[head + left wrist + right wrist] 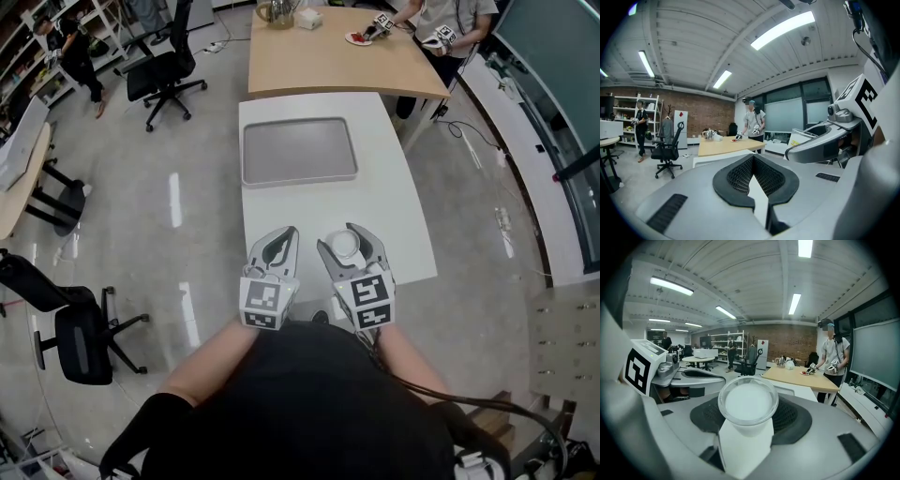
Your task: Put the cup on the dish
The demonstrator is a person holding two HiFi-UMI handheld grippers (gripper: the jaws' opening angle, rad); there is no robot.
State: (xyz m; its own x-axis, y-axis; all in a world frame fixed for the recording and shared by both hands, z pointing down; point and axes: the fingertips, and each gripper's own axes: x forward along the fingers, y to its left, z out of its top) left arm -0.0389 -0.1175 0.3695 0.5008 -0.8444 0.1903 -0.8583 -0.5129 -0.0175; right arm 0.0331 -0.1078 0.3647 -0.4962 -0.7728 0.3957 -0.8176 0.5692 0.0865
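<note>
One cup (345, 244), thin pale plastic, is clamped in the right gripper (352, 240) above the near edge of the white table (398, 220). It looks light and easily crushed, so a gentle squeeze on its wall should suit. The left gripper (274, 246) is closed on nothing. The grey dish (300, 150) lies bare at the far end, with open tabletop between and a raised rim to clear

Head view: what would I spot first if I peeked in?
A pale cup is gripped in the right claw, just in front of the person. Further up the white table lies a big empty grey tray. The left claw beside the cup holds nothing.
</note>
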